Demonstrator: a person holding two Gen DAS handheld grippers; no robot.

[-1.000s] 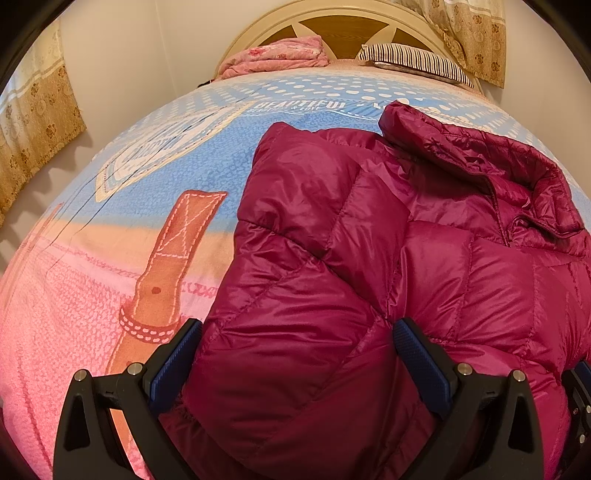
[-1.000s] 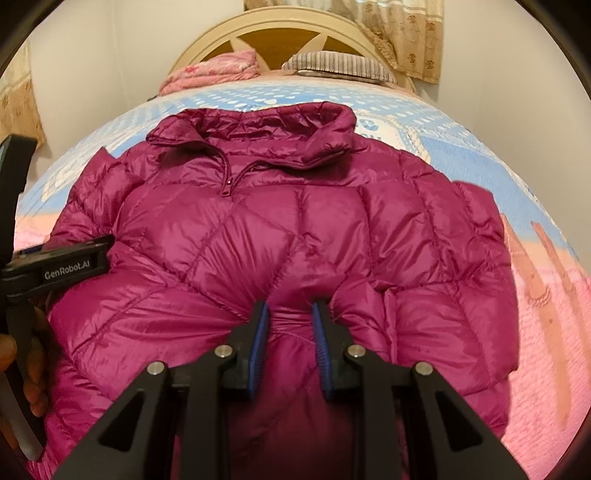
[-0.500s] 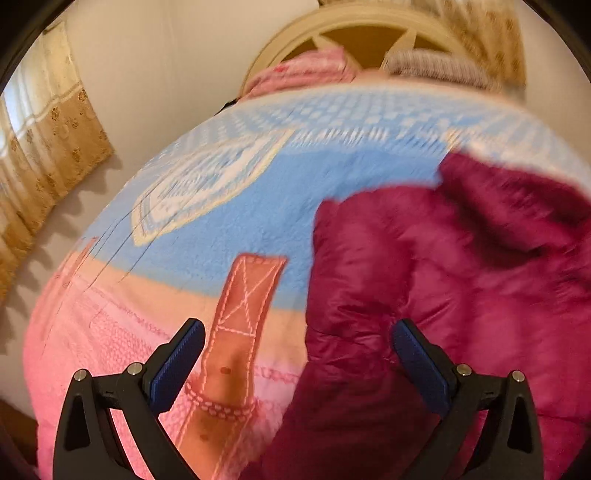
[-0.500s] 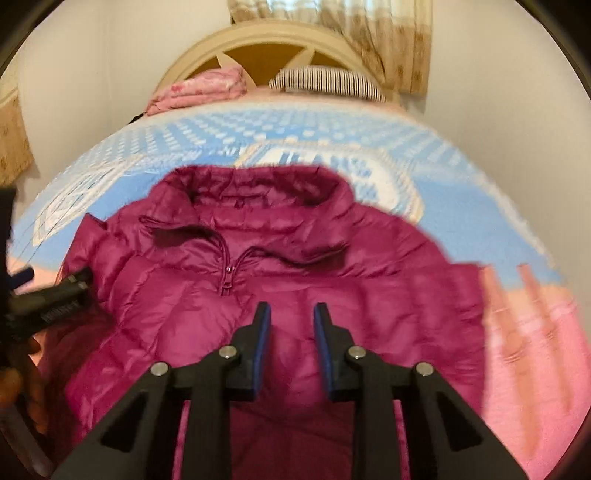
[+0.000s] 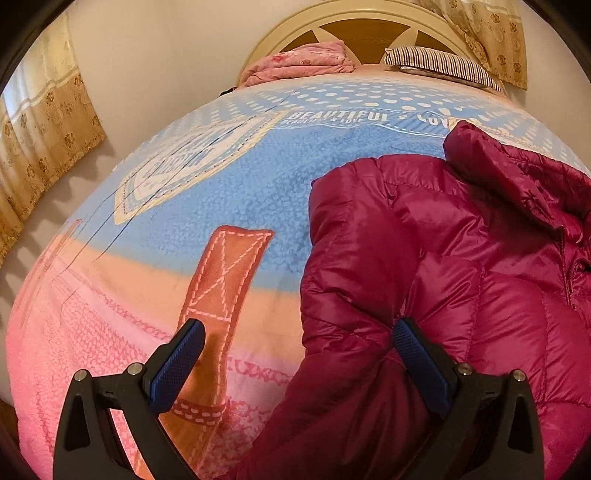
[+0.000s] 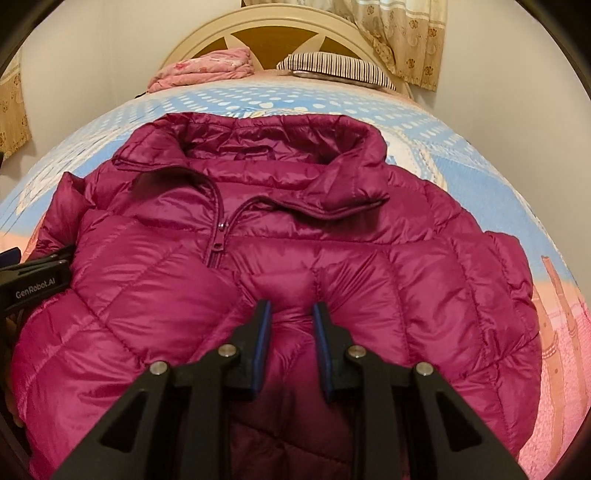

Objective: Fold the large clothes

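The left tool [image 5: 295, 354] stands spread wide over the bed [image 5: 229, 206], its right finger [image 5: 417, 354] touching the magenta puffer jacket [image 6: 295, 258]. The jacket lies front up, collar toward the headboard [image 6: 266, 29]. The right tool [image 6: 291, 325] pinches a fold of the jacket's lower front

The puffer jacket [image 6: 332, 266] is glossy magenta with quilted stitching and a matching zip. The bedspread [image 5: 221, 206] runs from pale blue with white dots and white lettering, through a plain blue band, to peach and pink, crossed by a rust-orange strap motif [image 5: 218, 288] with pale dashed stitches. The folded blanket [image 5: 303, 62] is pink and floral. The pillow [image 5: 439, 64] has dark and white stripes. The curtains [image 5: 48, 118] are beige with brown flowers. The headboard [image 6: 266, 33] is cream over tan wood. Each tool is black with blue pads [image 5: 177, 365].
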